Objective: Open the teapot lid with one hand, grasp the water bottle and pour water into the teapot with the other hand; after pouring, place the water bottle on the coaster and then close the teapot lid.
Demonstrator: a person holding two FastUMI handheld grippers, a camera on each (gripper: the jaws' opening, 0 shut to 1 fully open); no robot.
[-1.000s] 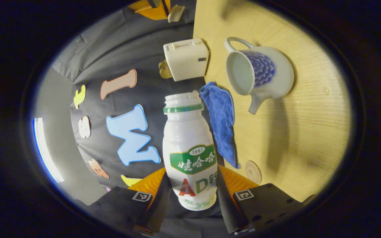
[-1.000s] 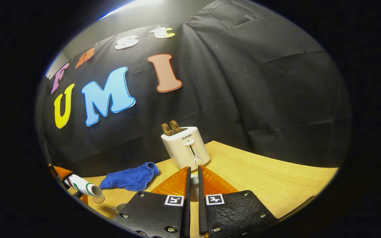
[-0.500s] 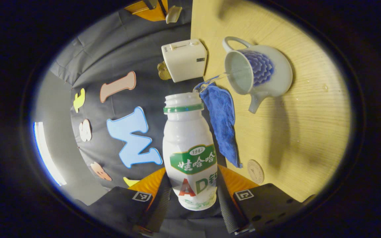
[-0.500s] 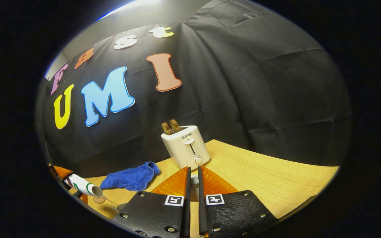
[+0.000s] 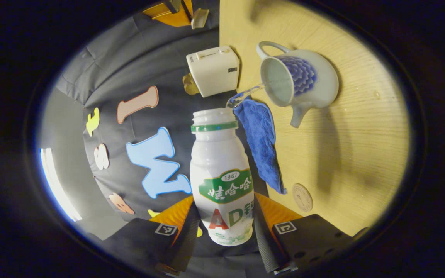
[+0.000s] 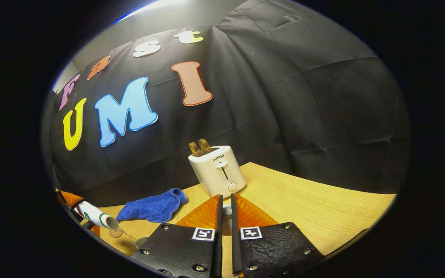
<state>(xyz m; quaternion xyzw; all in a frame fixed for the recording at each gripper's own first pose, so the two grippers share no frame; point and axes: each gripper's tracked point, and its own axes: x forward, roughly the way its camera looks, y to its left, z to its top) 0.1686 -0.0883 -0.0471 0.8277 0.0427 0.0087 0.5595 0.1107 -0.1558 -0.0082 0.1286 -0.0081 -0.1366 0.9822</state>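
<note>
The left gripper [image 5: 224,227] is clamped on the water bottle [image 5: 220,181], a finger pressing each side of its lower body, and holds it tipped over so the open neck points toward the teapot [image 5: 298,83]. A thin stream of water [image 5: 245,94] arcs from the bottle's mouth into the teapot's open top; the right gripper view catches the same pour low at its left edge, the bottle [image 6: 97,218] slanting down with a trickle falling from it.

The right gripper [image 6: 225,216] has its fingers drawn almost together on something small and pale between the tips, which I take to be the teapot lid [image 6: 226,211], held up and well clear of the pot. The left gripper view shows that lid [image 5: 199,17] too, pinched high above the table.

So the pouring step is in hand. The teapot stands lidless on the wooden table [image 5: 361,146], its handle toward the toaster [image 5: 213,71] and its spout toward the blue cloth [image 5: 261,146], which lies beside it at the table's edge. The coaster [image 5: 302,197] lies bare, just past the cloth's end.

Next, I judge, the bottle must be righted smoothly to cut the stream without dribbling on the cloth, then carried to the coaster and set down upright. The lid follows.
</note>
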